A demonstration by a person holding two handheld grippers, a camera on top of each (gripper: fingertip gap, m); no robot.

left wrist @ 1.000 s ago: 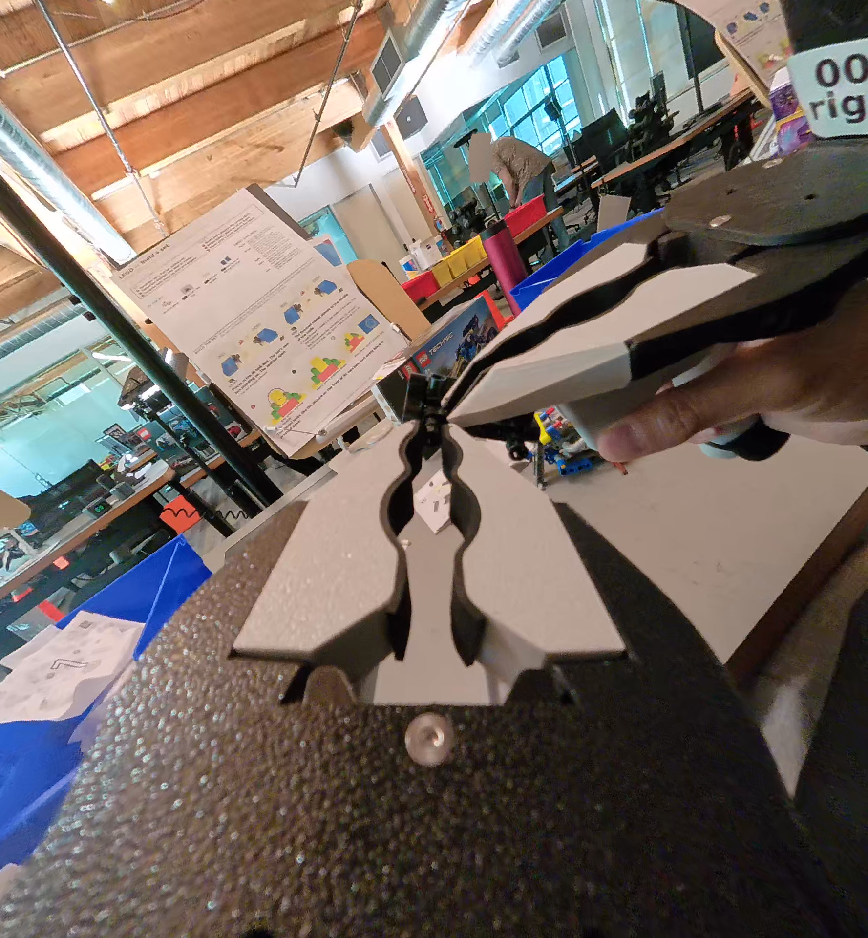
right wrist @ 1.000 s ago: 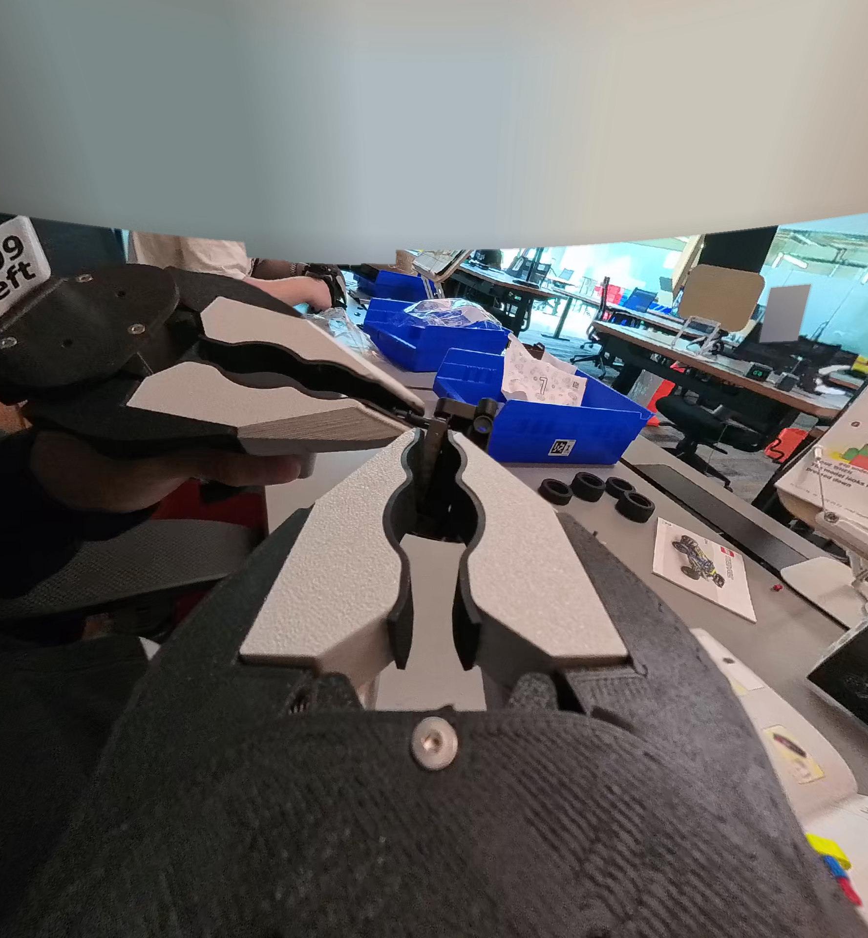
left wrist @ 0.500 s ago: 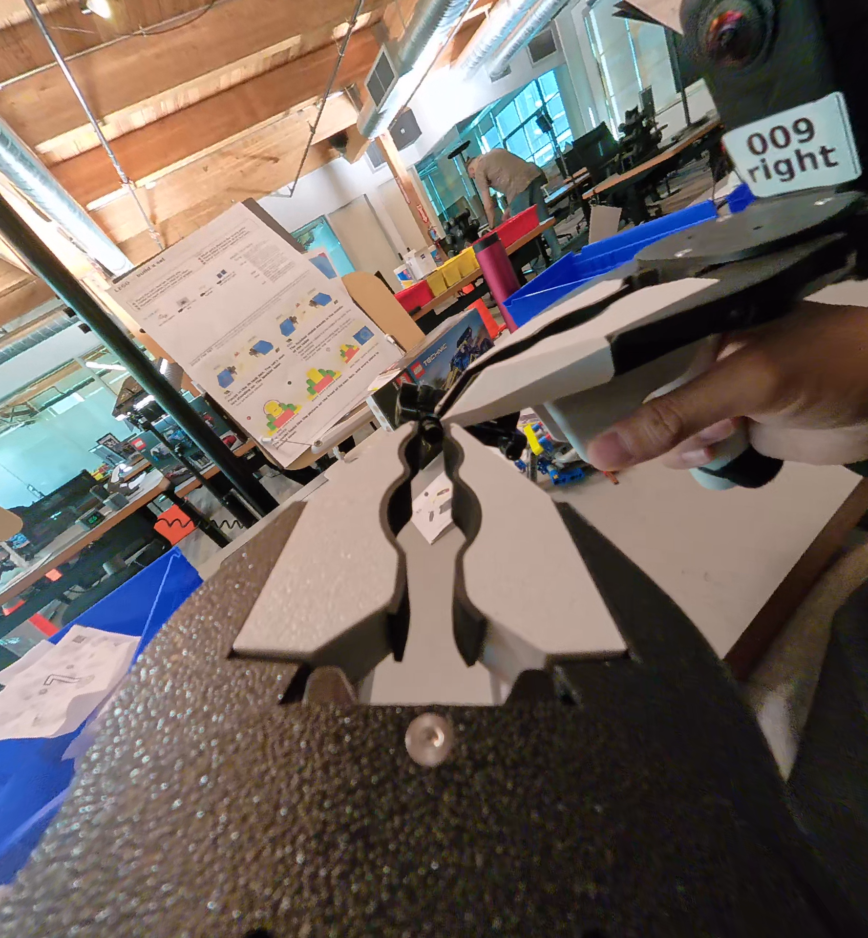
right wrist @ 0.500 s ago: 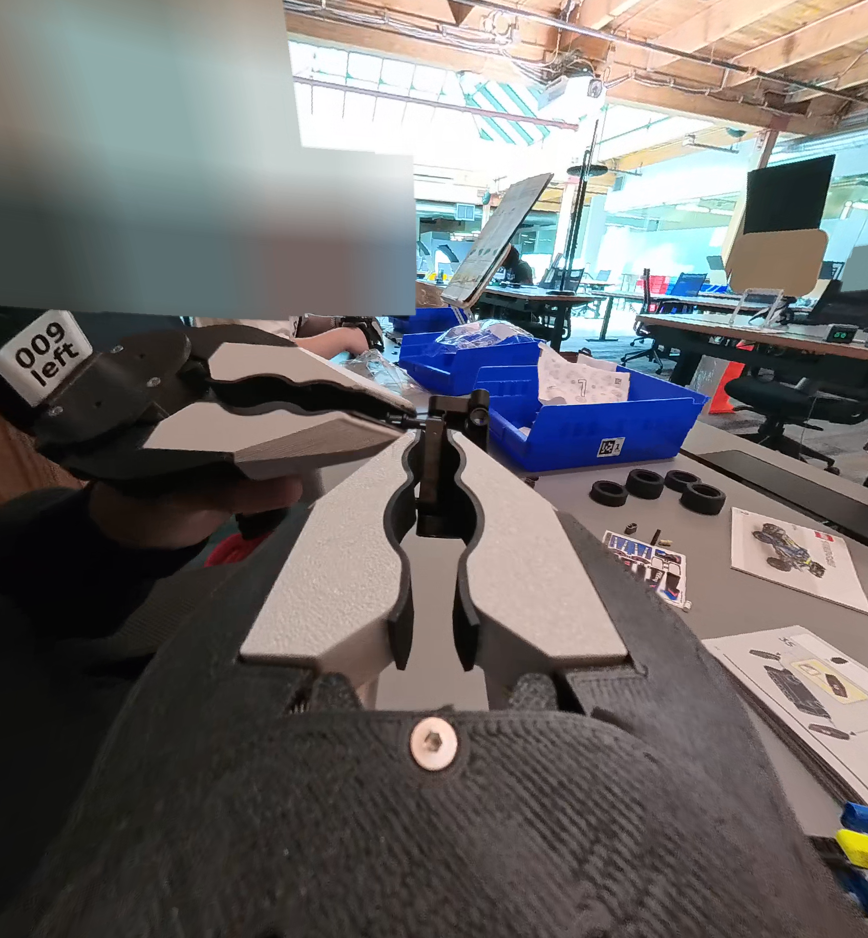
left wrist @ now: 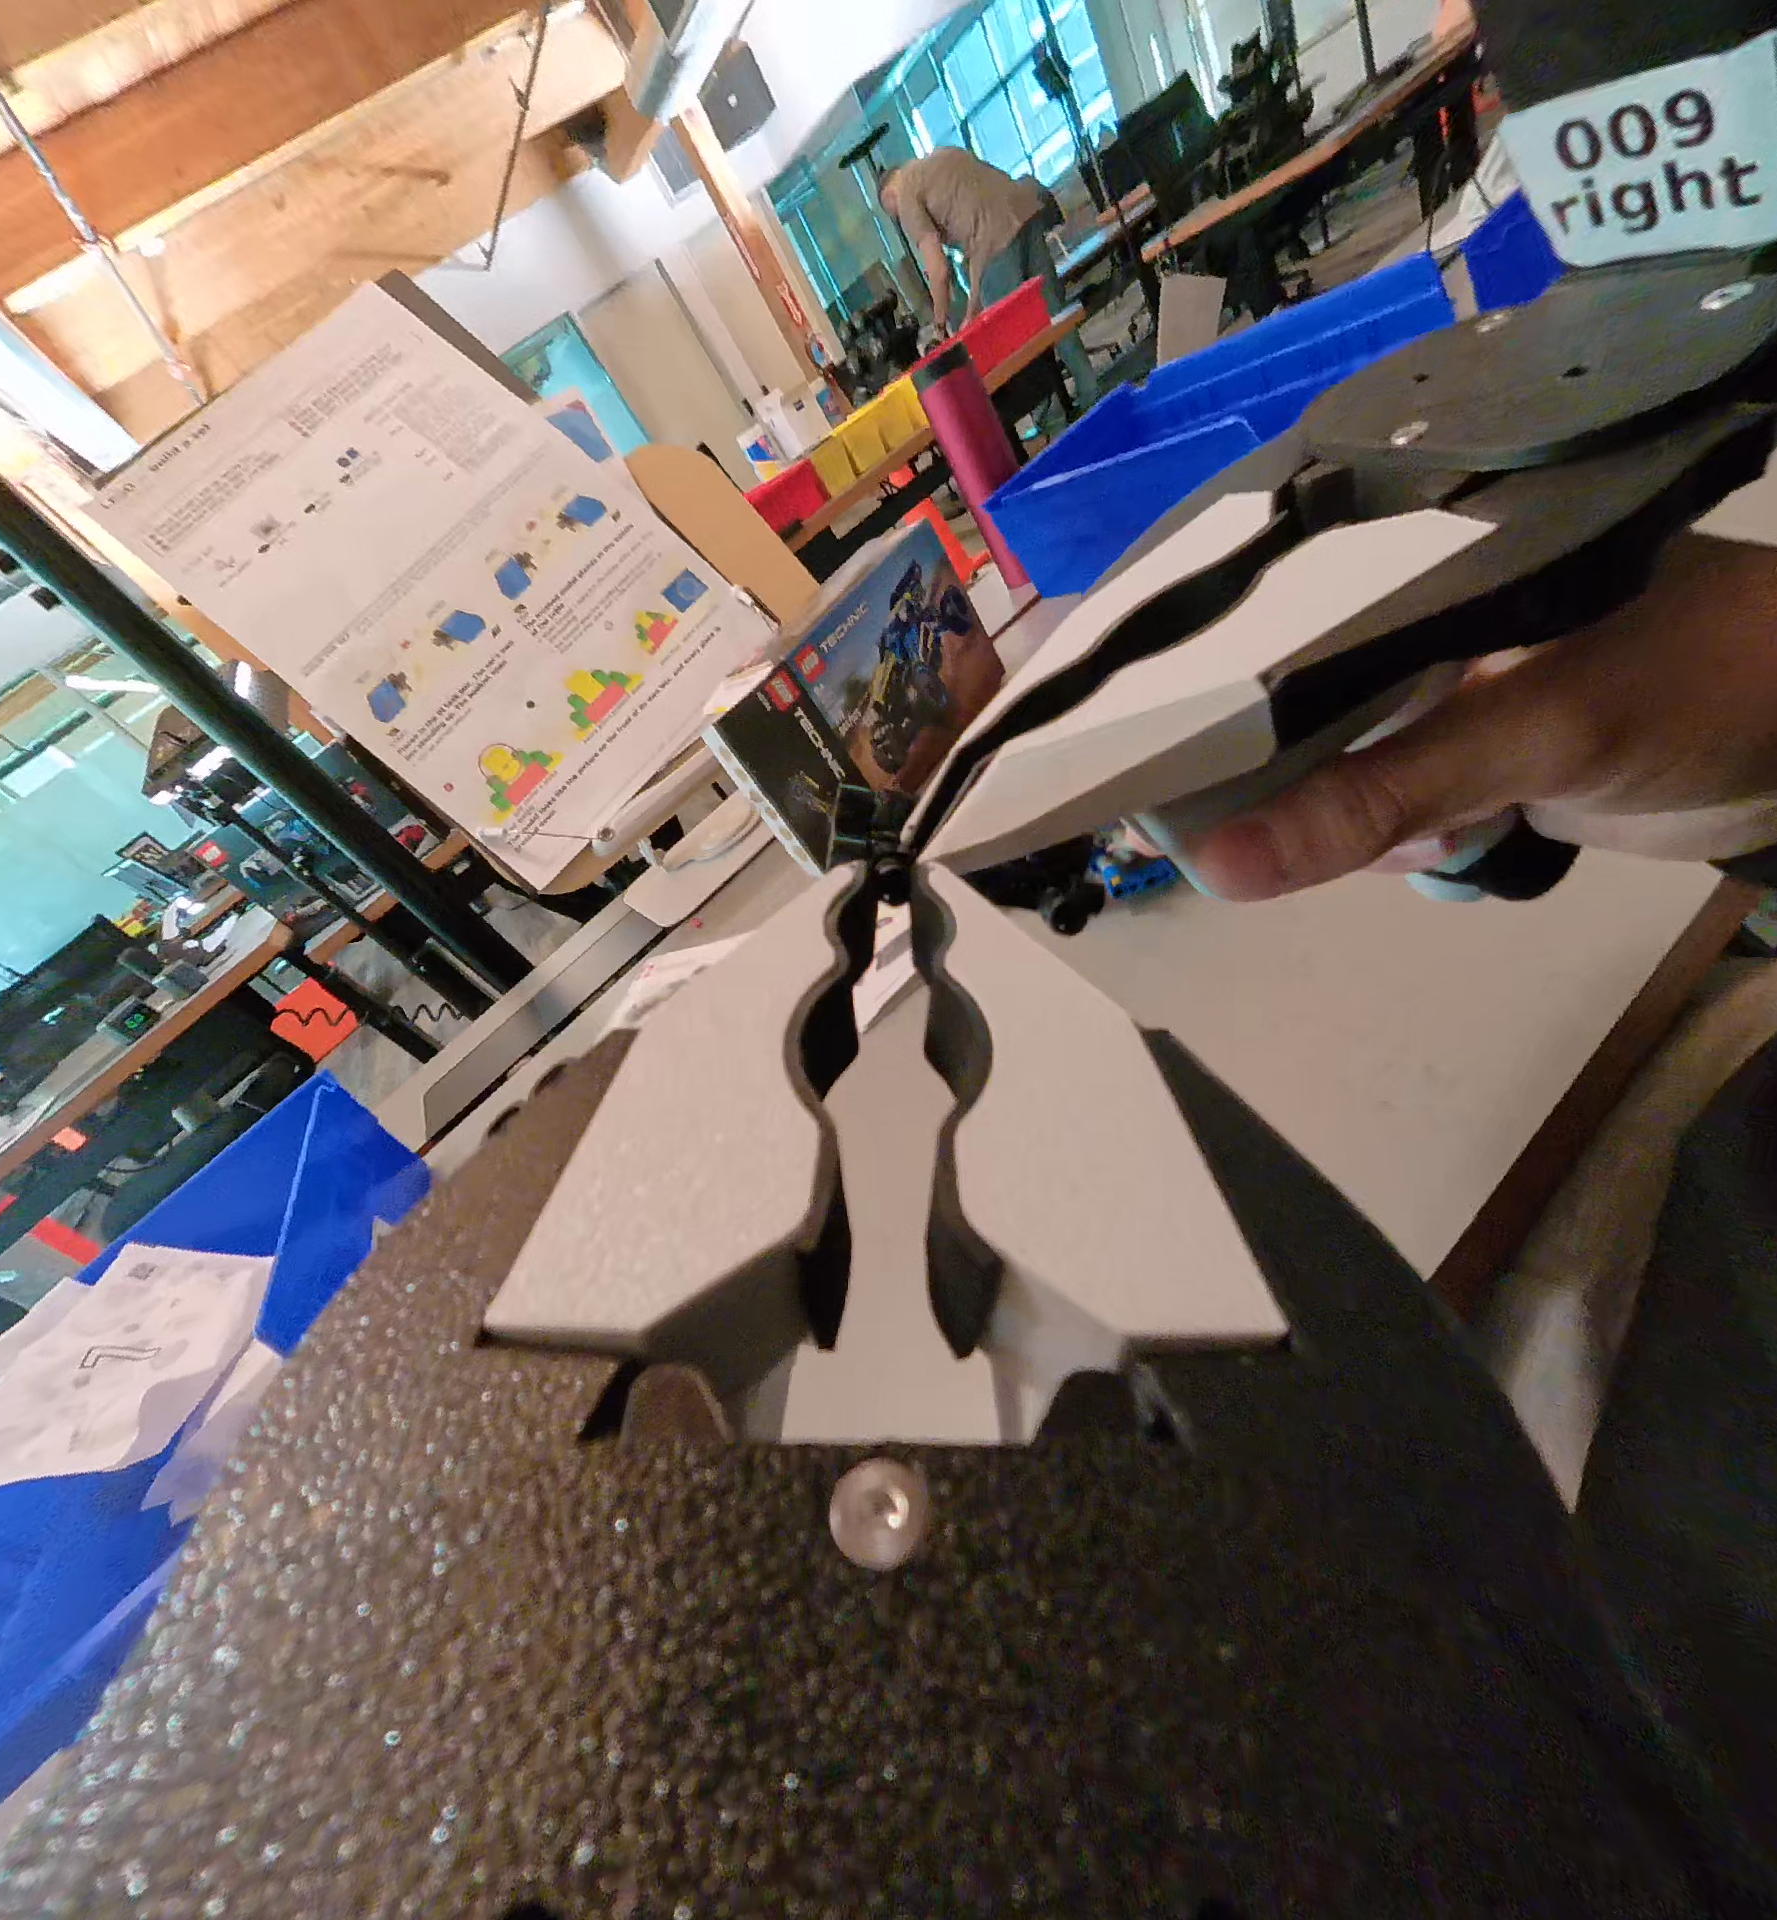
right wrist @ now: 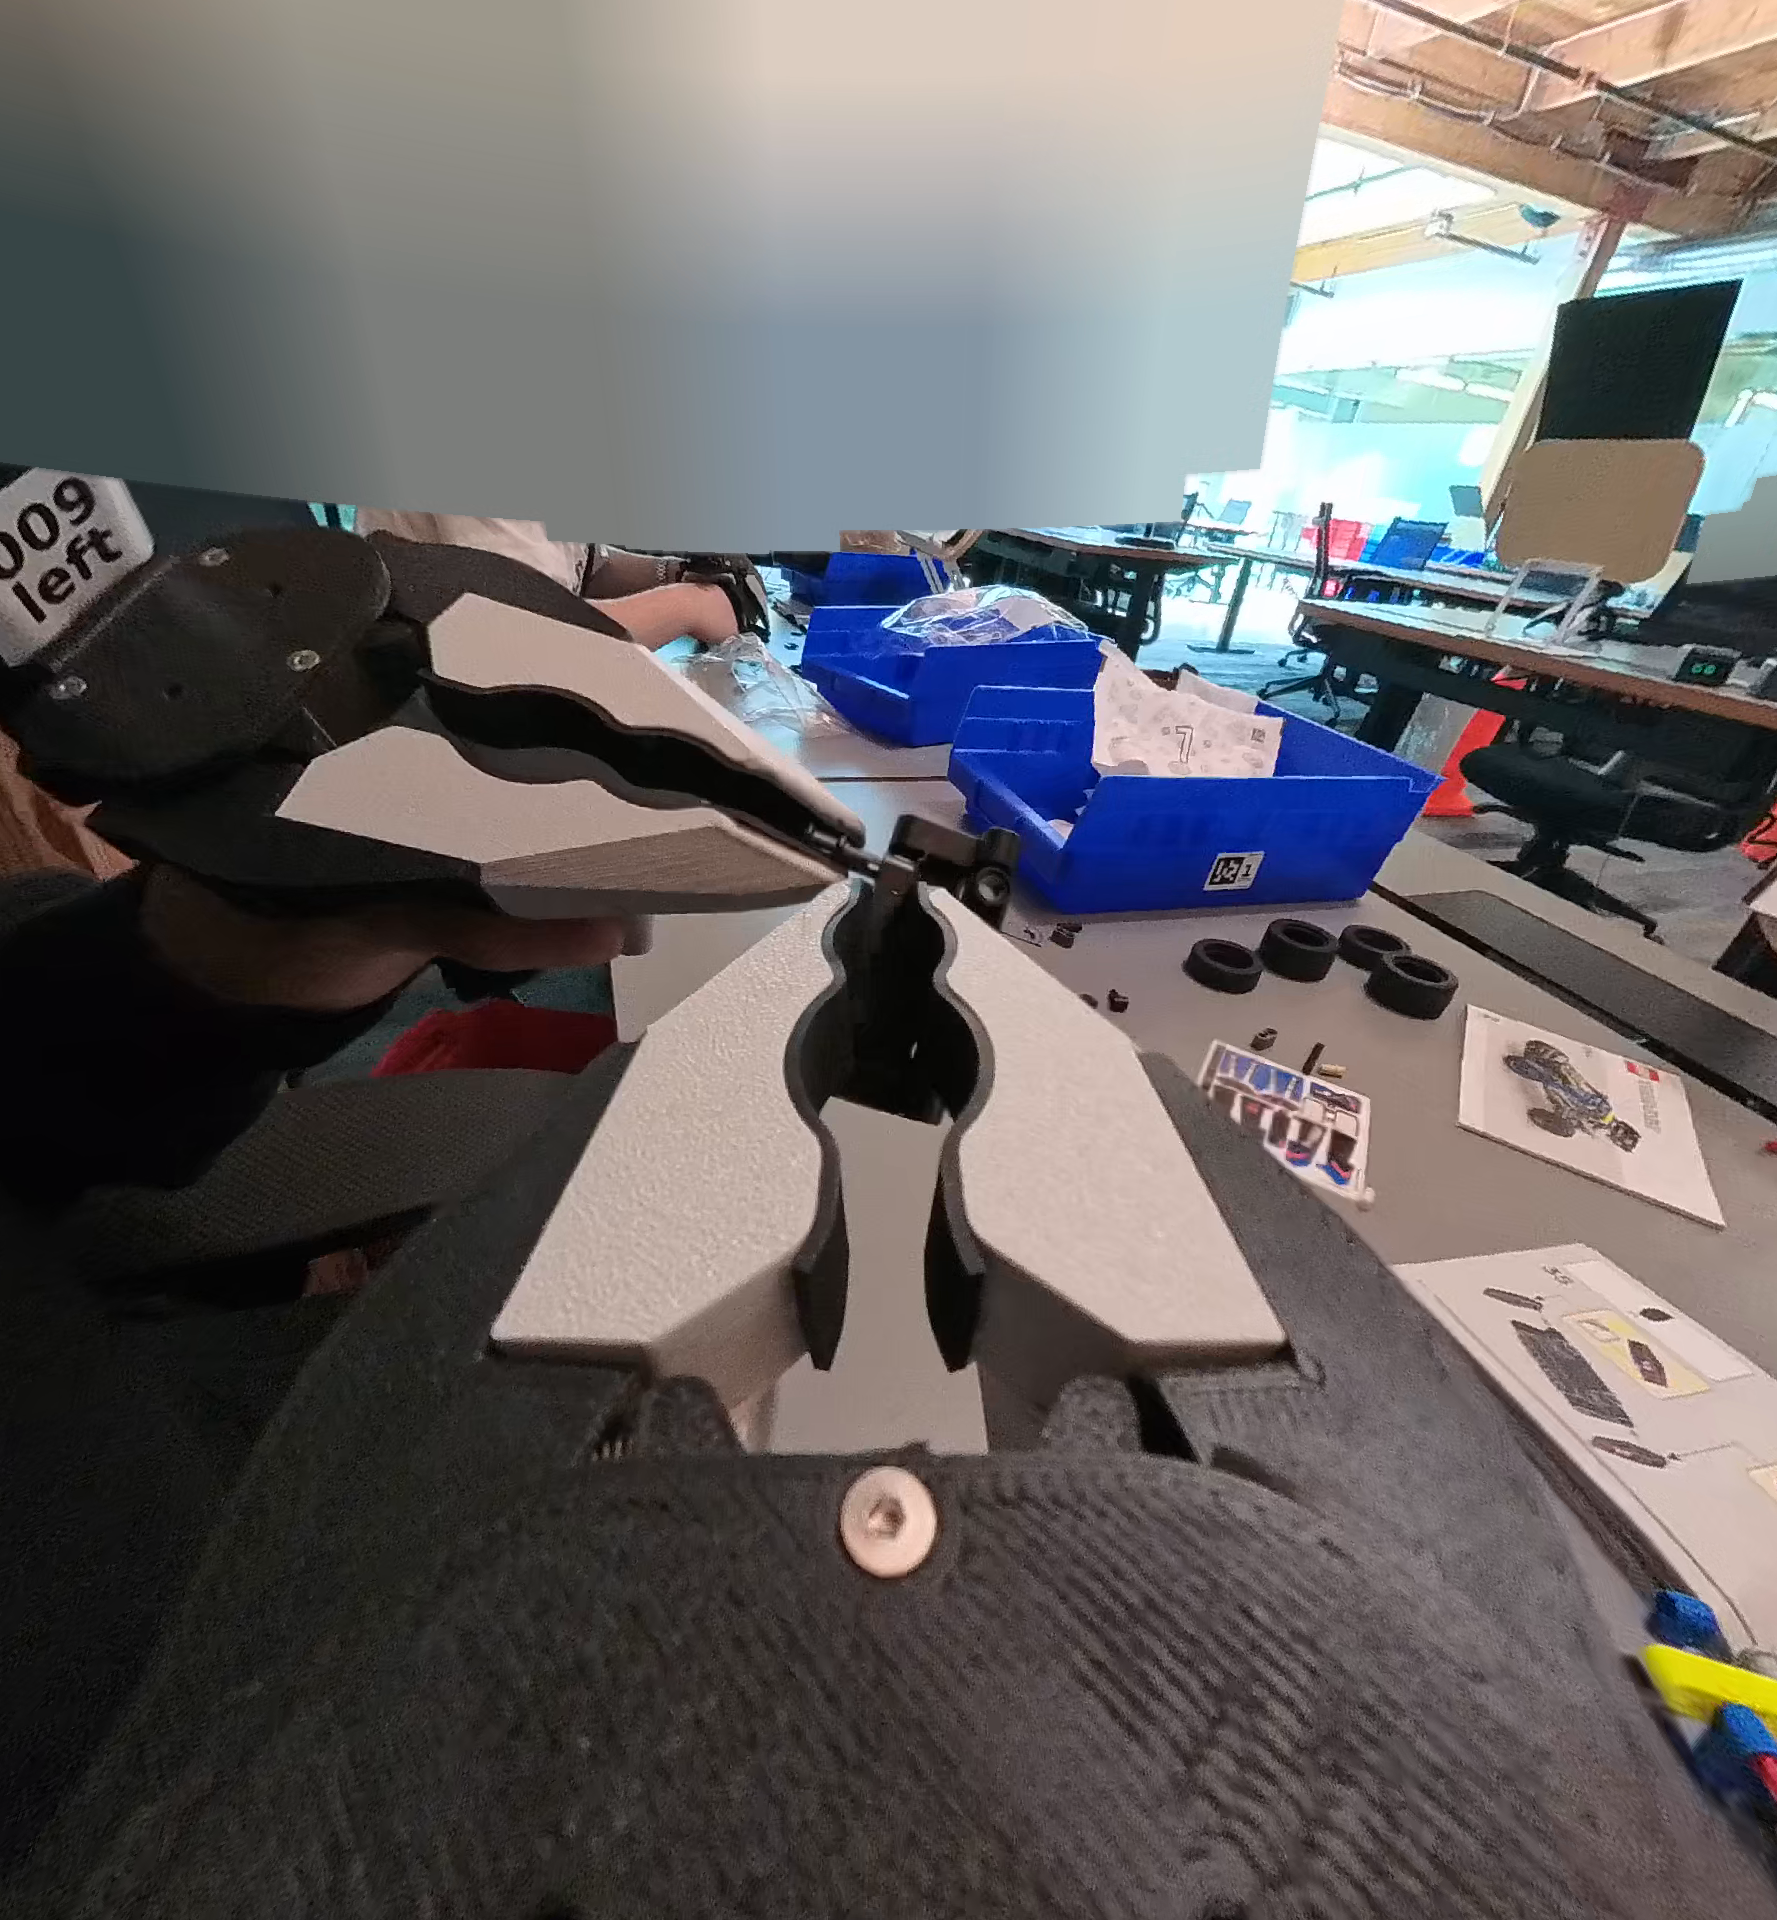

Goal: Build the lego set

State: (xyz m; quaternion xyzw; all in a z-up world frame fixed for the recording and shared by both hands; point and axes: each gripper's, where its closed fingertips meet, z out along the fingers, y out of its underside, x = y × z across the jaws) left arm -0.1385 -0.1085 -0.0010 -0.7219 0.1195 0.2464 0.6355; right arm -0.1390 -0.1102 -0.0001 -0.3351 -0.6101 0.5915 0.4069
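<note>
A blue bin is sitting on the grey table, with a crumpled paper sheet lying inside it. A second blue bin is standing behind it, holding a clear plastic bag. Four black tyres are resting close together near the first bin. A printed booklet and a sticker sheet are lying flat nearby. In the left wrist view, a toy box is standing on the table beside an upright instruction sheet. A person is bending over a far table.
</note>
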